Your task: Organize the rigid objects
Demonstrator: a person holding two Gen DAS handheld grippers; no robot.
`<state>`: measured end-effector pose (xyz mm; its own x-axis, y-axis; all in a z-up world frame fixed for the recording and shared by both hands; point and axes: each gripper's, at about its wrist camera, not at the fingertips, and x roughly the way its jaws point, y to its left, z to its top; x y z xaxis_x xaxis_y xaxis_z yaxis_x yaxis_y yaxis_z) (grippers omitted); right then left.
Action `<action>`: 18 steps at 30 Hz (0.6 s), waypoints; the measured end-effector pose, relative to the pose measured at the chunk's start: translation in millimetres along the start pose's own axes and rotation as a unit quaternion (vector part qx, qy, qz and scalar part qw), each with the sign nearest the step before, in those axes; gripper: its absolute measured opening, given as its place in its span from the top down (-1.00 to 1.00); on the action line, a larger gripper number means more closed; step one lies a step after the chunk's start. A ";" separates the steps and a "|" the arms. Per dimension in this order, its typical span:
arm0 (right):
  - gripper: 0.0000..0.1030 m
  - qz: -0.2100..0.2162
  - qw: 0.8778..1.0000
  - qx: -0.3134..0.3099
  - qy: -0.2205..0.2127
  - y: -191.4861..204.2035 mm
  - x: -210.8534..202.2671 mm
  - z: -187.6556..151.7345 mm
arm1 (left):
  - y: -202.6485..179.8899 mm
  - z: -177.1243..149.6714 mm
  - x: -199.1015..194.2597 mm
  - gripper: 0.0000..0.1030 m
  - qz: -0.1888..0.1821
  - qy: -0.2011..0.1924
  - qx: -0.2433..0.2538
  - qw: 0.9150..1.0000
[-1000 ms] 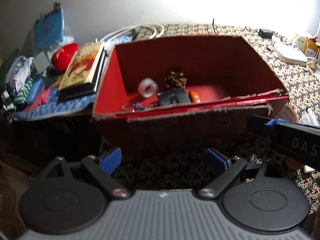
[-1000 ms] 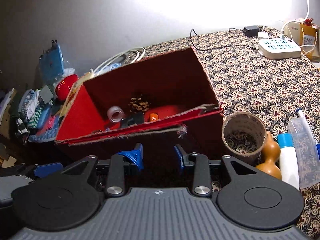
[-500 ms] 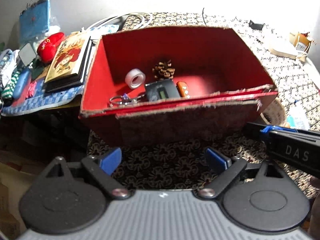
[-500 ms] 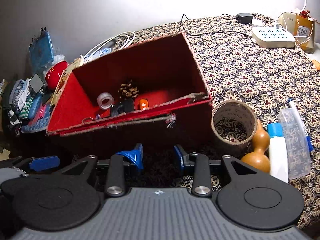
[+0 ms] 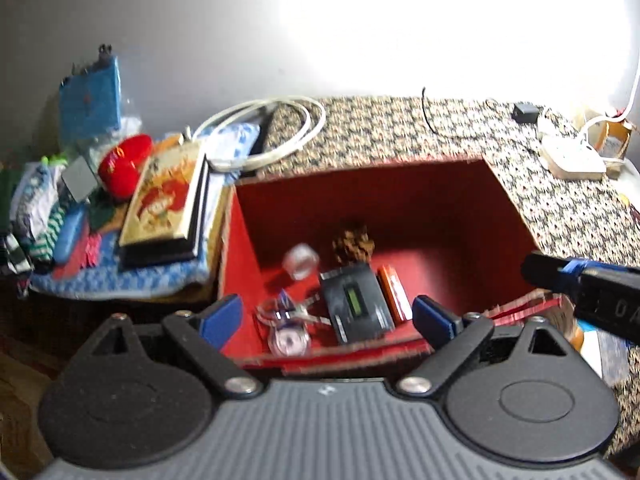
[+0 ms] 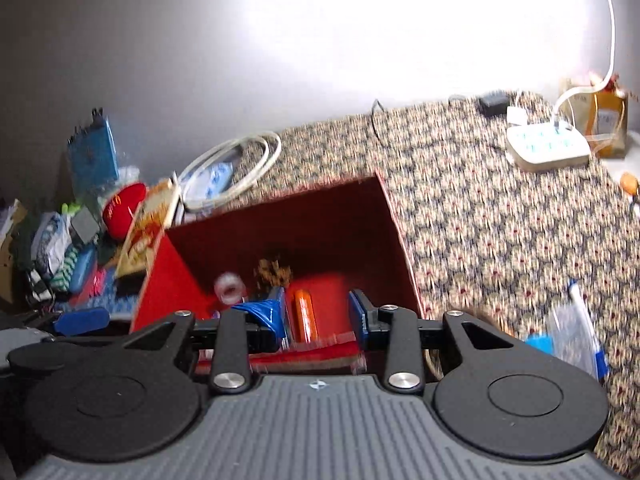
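Observation:
A red-lined cardboard box [image 5: 420, 200] stands on the patterned tablecloth and also shows in the right wrist view [image 6: 304, 224]. Inside lie a tape roll [image 5: 301, 261], a pine cone [image 5: 353, 241], a black device with a small screen [image 5: 354, 302], an orange item [image 5: 394, 292] and scissors [image 5: 286, 312]. My left gripper [image 5: 326, 316] is open and empty above the box's near edge. My right gripper [image 6: 318, 314] is open and empty over the box, above the orange item [image 6: 305, 314]; its finger [image 5: 580, 280] shows at the right of the left wrist view.
Left of the box lies a pile with books [image 5: 166, 204], a red pouch [image 5: 124, 162], a blue notebook [image 5: 90, 98] and a white cable coil [image 5: 264, 132]. A power strip [image 6: 548, 148] sits far right. A plastic bag and blue-capped tube [image 6: 568, 332] lie right of the box.
Both grippers have moved forward and up over the box's near wall, so the view now looks down into the box. Both frames are motion-blurred. The cardboard tube has dropped out of sight.

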<state>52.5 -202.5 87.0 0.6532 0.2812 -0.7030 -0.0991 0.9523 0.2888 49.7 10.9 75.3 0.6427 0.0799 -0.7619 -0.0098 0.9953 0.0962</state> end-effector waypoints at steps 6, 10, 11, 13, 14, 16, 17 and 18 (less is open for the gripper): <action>0.65 0.005 1.000 0.008 -0.025 0.4 6.6 16.6 | 7.1 13.8 2.3 -0.81 0.028 -0.022 0.000 0.999; 0.64 0.003 1.000 0.007 -0.022 1.9 22.0 15.2 | 13.7 15.9 9.7 -0.81 0.036 -0.026 -0.013 0.999; 0.64 0.003 1.000 0.004 -0.022 2.4 26.7 14.2 | 14.3 16.3 11.4 -0.81 0.037 -0.032 -0.014 0.999; 0.64 0.000 1.000 -0.007 -0.025 4.0 35.5 12.1 | 13.8 17.2 16.3 -0.81 0.047 -0.038 -0.015 0.998; 0.64 -0.003 1.000 -0.012 -0.025 3.8 40.3 12.4 | 13.5 17.6 18.8 -0.81 0.046 -0.041 -0.015 0.998; 0.64 -0.003 1.000 -0.017 -0.024 3.2 48.7 10.3 | 12.6 18.2 24.4 -0.81 0.047 -0.043 -0.014 0.998; 0.64 -0.001 1.000 -0.020 -0.022 3.1 53.1 9.4 | 12.5 18.3 28.1 -0.81 0.049 -0.043 -0.014 0.998; 0.64 0.000 1.000 -0.024 -0.019 3.2 57.9 8.6 | 12.5 18.8 32.0 -0.81 0.050 -0.043 -0.015 0.998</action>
<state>96.5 -184.2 52.9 0.6818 0.2764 -0.6773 -0.1344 0.9574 0.2554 84.6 24.8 64.2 0.7004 0.1756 -0.6918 -0.0988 0.9838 0.1496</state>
